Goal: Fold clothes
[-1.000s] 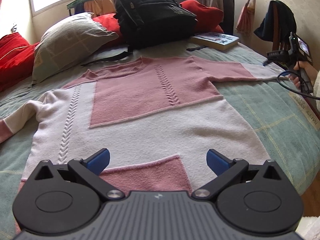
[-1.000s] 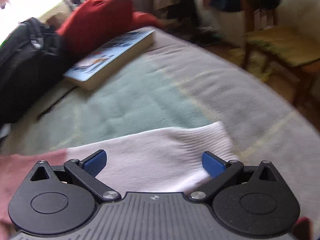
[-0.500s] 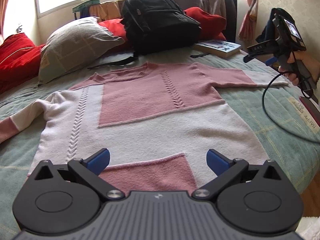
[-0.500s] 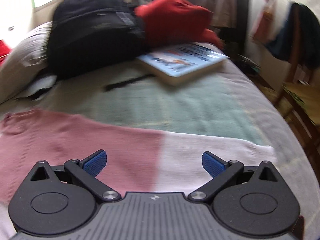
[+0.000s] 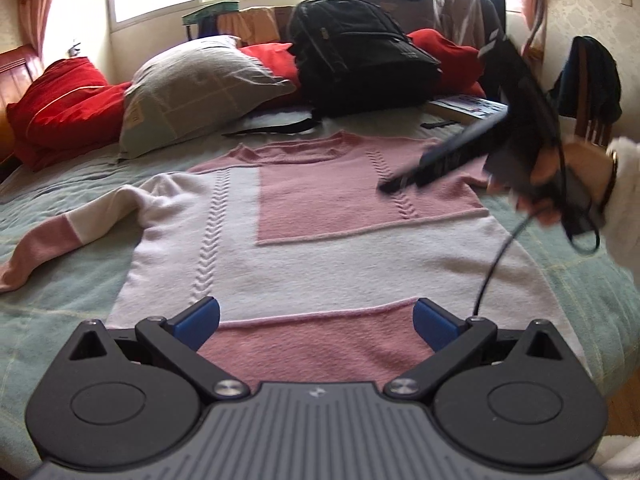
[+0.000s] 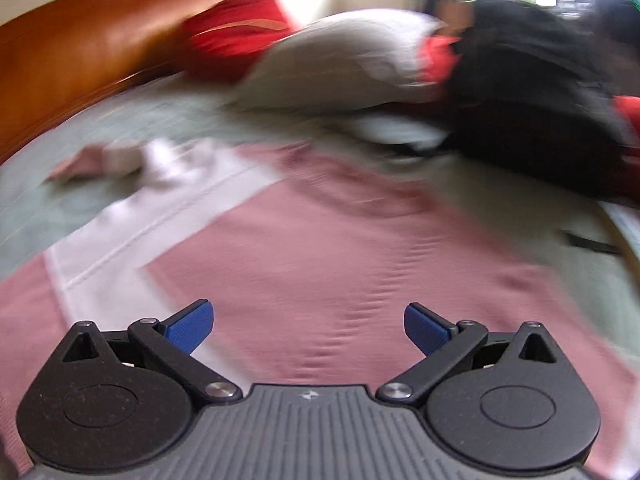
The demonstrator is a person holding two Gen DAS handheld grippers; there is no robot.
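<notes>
Lying flat on bed [image 5: 580, 280]: sweater [image 5: 320, 248]; both hand-held grippers gape, empty.

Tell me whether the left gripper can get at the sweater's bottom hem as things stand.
Probably yes. The left gripper is open, right over the pink hem panel of the sweater, which lies flat on the bed. Nothing lies between them; the right gripper is over the chest, farther up.

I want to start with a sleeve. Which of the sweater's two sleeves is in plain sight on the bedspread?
The sleeve on the picture's left of the sweater: white, pink at the cuff, bent. The other is hidden behind the right gripper.
</notes>
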